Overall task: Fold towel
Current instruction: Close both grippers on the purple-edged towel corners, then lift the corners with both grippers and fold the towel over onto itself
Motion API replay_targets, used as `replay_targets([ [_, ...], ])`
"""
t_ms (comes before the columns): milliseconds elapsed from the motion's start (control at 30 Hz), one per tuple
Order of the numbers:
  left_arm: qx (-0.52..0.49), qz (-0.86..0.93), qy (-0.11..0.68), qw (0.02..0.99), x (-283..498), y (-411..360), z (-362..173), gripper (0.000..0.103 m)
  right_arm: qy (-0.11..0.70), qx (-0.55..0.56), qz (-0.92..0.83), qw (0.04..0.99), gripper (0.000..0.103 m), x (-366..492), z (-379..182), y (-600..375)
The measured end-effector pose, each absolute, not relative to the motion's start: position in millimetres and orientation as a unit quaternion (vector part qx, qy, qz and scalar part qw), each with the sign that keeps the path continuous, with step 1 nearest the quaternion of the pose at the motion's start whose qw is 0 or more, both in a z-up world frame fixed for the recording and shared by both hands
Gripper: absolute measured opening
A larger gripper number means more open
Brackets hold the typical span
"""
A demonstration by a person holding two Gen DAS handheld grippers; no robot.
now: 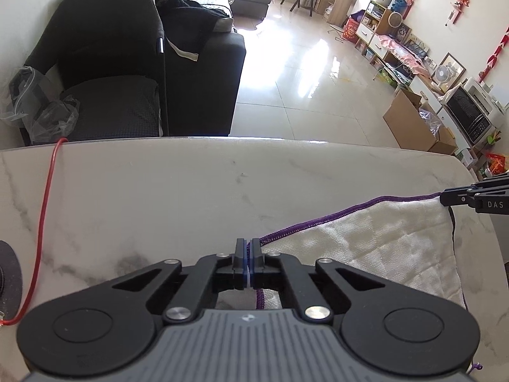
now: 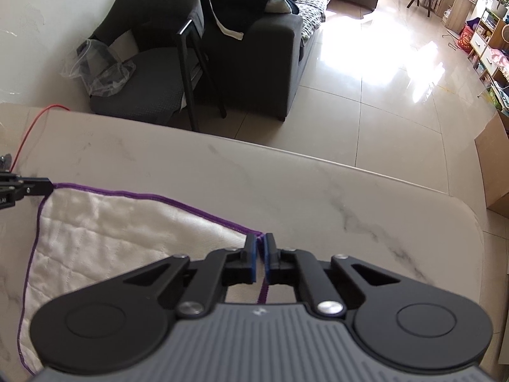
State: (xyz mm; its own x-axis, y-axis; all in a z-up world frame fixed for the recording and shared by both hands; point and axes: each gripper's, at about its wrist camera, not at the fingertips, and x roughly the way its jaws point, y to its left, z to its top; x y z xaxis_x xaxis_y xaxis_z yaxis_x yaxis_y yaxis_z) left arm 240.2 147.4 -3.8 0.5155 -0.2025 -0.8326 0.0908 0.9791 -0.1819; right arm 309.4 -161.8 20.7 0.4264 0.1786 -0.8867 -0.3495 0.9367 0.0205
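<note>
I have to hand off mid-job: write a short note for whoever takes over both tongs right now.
Left tongs: shut on the far left corner of the towel, pinching its purple hem.
Right tongs: shut on the far right corner of the same hem.
Towel: white with purple edging, lying on the marble table, its far edge stretched between the two tongs.
Done: both far corners gripped.
Left: no fold shows yet; probably lift both corners together, carry them over to the near edge, lay flat, release.
</note>
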Motion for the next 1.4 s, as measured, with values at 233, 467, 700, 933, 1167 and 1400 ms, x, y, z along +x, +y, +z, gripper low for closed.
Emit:
replay_targets([
  [233,-0.058,-0.106,0.473,0.873,220.3,141.7,10.1,0.000,0.493,-0.089,0.177,0.847,0.004,280.6,38.0,-162.8],
  [467,-0.056,-0.127,0.466,0.874,198.3,129.8,19.7,0.000,0.478,-0.096,0.191,0.852,0.003,251.5,50.5,-162.3],
  [700,-0.056,-0.142,0.466,0.872,174.5,124.5,16.4,0.000,0.474,-0.098,0.202,0.851,0.003,225.0,50.1,-167.9],
  [933,-0.051,-0.156,0.471,0.866,149.0,123.3,7.7,0.000,0.477,-0.096,0.207,0.848,0.003,198.6,42.3,-183.2],
  [1167,-0.078,-0.154,0.488,0.856,139.8,138.0,-0.9,0.006,0.489,-0.099,0.203,0.843,0.003,176.5,29.2,-196.4],
  [1400,-0.128,-0.131,0.482,0.857,146.2,144.5,4.4,0.054,0.499,-0.096,0.202,0.837,0.003,168.5,17.7,-200.0],
])
